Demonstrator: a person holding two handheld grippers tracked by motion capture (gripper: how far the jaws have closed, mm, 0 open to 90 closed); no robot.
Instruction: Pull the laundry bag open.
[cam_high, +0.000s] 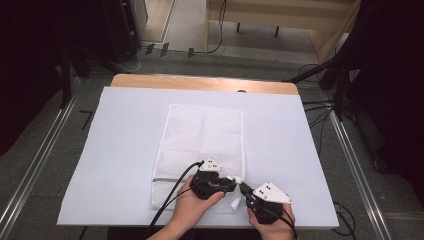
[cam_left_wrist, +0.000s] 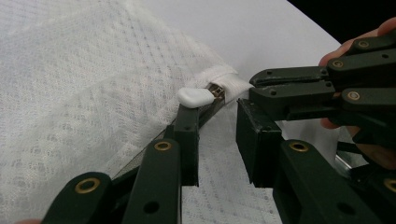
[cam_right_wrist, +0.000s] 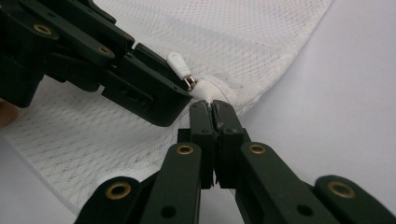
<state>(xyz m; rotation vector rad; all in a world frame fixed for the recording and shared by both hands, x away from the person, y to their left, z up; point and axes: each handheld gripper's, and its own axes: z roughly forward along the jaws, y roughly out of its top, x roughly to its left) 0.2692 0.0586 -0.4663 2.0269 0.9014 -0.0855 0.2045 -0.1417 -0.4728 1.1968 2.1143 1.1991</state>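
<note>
Mesh bag (cam_high: 202, 145): white cloth netting, fine open weave, matt, slightly rough; thicker woven band at the corner by the zip
Zip pull (cam_left_wrist: 194, 96): white plastic tab, smooth, faint sheen
Zip slider (cam_left_wrist: 215, 90): small metal piece, shiny, brassy tint
Left gripper (cam_left_wrist: 217, 140): black plastic jaws, matt, smooth flat faces; brass-coloured metal rivets, glossy
Right gripper (cam_right_wrist: 214, 109): same matt black plastic; brass-coloured rivets; jaw faces look scuffed at the tips
Gripper top plates (cam_high: 272, 192): pale plastic, smooth, matt
Cables (cam_high: 172, 192): black, smooth sheath, slight gloss
Bench cover (cam_high: 125, 135): pale sheet, smooth, matt
Bench (cam_high: 150, 80): wood, light, smooth edge
Floor (cam_high: 35, 165): grey, rough, carpet-like
</note>
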